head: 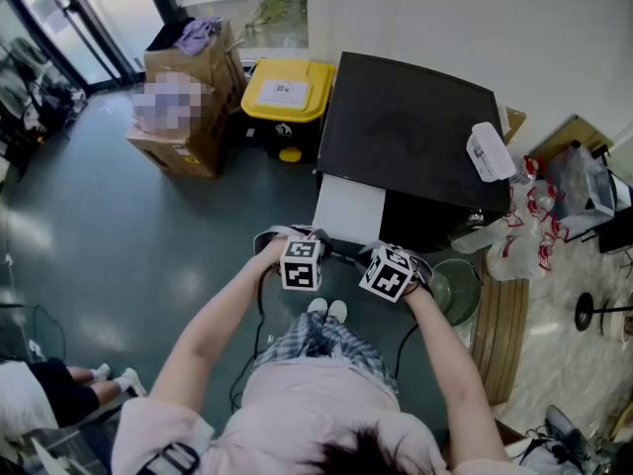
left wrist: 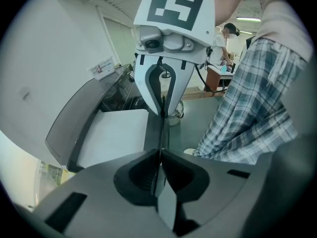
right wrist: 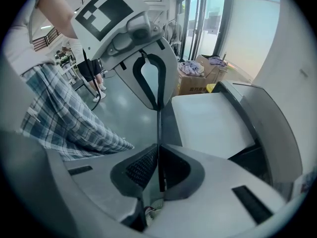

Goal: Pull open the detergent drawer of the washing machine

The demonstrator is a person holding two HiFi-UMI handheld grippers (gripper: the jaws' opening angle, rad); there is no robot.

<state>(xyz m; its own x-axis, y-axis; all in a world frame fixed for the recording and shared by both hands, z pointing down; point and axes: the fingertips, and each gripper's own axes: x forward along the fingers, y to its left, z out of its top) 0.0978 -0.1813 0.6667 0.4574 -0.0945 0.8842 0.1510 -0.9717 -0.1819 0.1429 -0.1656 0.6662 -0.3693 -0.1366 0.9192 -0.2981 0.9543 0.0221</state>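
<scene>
Both bare forearms reach forward and angle inward. The left hand (head: 271,253) and right hand (head: 421,283) tilt their tools steeply down, so the left gripper (left wrist: 161,143) and right gripper (right wrist: 159,133) meet almost tip to tip. Both pairs of jaws are pressed together with nothing between them. The washer (head: 415,137) stands just ahead. A white panel (head: 348,211) juts from its front toward the grippers; I cannot tell whether this is the drawer. Only the head view shows the washer's dark top with a white pack (head: 492,151) on it, the yellow-lidded bin (head: 287,92) and the shoes (head: 327,310). Only the left gripper view shows a far person (left wrist: 224,38) at a desk, and only the right gripper view shows glass doors (right wrist: 198,19). There are two grippers, two marker cubes, one washer, one bin and two shoes.
</scene>
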